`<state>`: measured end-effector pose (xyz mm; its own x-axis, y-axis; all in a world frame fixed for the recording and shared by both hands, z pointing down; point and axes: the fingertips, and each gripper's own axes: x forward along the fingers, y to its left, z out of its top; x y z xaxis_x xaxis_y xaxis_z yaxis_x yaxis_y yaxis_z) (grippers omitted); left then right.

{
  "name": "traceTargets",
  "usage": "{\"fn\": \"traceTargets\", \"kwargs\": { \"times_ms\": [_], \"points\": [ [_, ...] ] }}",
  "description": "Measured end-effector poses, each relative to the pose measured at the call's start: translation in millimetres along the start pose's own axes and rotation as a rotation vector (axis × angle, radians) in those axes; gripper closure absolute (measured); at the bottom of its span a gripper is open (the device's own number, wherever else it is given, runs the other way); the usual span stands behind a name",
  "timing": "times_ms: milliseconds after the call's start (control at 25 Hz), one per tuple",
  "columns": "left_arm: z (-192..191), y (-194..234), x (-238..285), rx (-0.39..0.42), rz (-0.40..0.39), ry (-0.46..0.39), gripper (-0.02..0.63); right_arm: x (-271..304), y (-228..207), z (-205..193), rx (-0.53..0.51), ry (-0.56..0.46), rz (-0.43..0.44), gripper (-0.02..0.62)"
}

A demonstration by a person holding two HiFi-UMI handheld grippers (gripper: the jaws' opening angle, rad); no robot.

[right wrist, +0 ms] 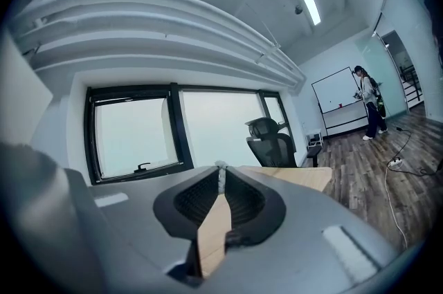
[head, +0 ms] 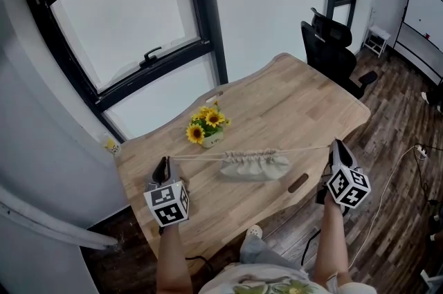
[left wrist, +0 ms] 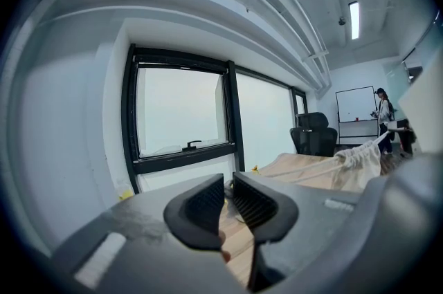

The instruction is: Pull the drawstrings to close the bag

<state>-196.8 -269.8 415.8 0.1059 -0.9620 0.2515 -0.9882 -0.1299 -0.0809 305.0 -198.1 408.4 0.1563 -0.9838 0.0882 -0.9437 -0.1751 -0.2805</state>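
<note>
A beige drawstring bag (head: pixel 254 165) lies on the wooden table (head: pixel 297 102), its mouth gathered into pleats. A pale drawstring (head: pixel 201 156) runs taut from the bag out to both sides. My left gripper (head: pixel 165 162) is shut on the left end of the cord near the table's left side. My right gripper (head: pixel 337 146) is shut on the right end at the table's front right edge. In the left gripper view the jaws (left wrist: pixel 228 193) stand nearly together and the bag (left wrist: pixel 360 160) shows at the right. In the right gripper view a cord tip (right wrist: pixel 221 177) sticks up between the closed jaws (right wrist: pixel 221 183).
A small pot of sunflowers (head: pixel 205 126) stands just behind the bag. A black office chair (head: pixel 332 47) sits at the table's far right corner. A large window (head: pixel 124 23) lies beyond the table. A person (right wrist: pixel 367 102) stands far off by a whiteboard.
</note>
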Motion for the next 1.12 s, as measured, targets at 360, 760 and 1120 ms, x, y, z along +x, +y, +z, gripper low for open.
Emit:
{"fn": "traceTargets", "kwargs": {
  "times_ms": [360,760,1120],
  "points": [
    [3.7,12.1,-2.2,-0.011,0.003,-0.012,0.557,-0.8,-5.9,11.9,0.023,-0.03,-0.011,0.565],
    [5.5,22.1,-6.0,-0.05,-0.001,-0.02,0.557,-3.2,-12.8,23.3,0.051,-0.057,-0.021,0.565],
    [7.5,25.4,-9.4,-0.053,-0.011,-0.024,0.557,-7.6,-21.6,30.7,0.06,-0.076,-0.039,0.565]
  ]
}}
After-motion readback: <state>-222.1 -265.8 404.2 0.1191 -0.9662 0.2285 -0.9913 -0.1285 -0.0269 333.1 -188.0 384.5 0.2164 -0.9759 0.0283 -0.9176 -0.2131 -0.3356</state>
